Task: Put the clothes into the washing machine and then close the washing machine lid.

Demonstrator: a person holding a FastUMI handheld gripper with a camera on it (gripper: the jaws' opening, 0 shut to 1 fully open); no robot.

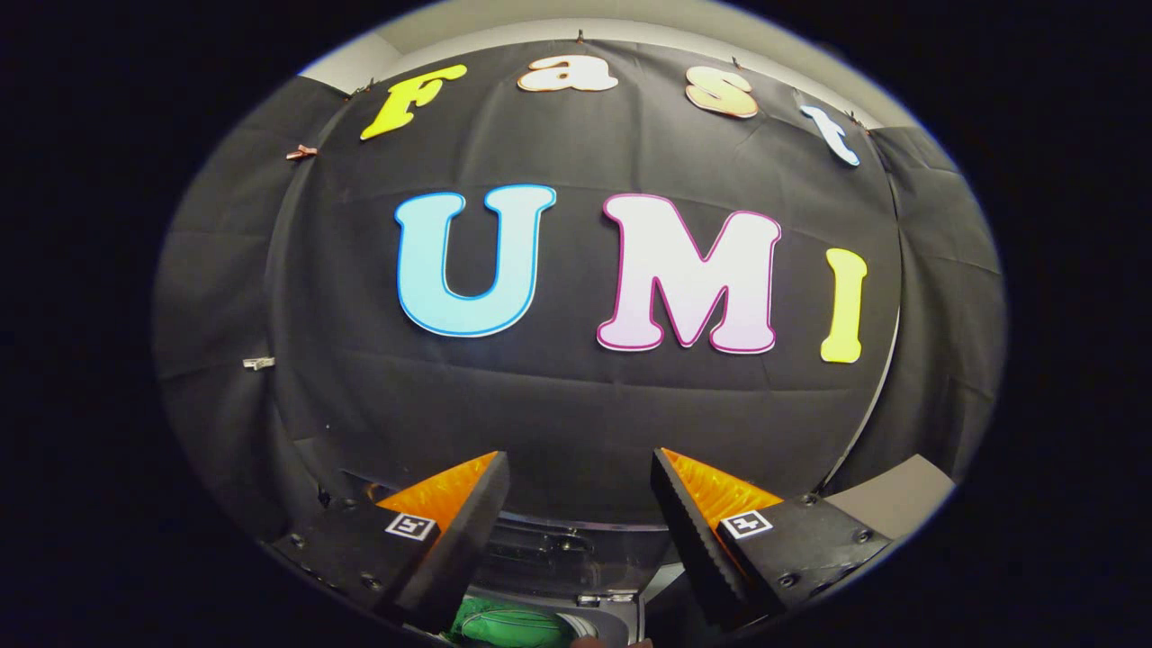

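Note:
My gripper (580,463) is open, its two fingers spread wide with nothing between them, aimed at the black cloth wall. Low between the fingers, close under them, I see the top of the washing machine (549,549) with a dark, glossy lid part and a pale rim (612,598). A green piece of clothing (508,625) lies below the left finger, at the machine's opening; most of it is hidden by the finger. I cannot tell whether it lies inside the drum or on the rim.
The black booth wall (576,396) stands straight ahead beyond the fingers. A grey flat surface (891,499) shows to the right of the right finger. Small clips (258,363) hold the cloth at the left.

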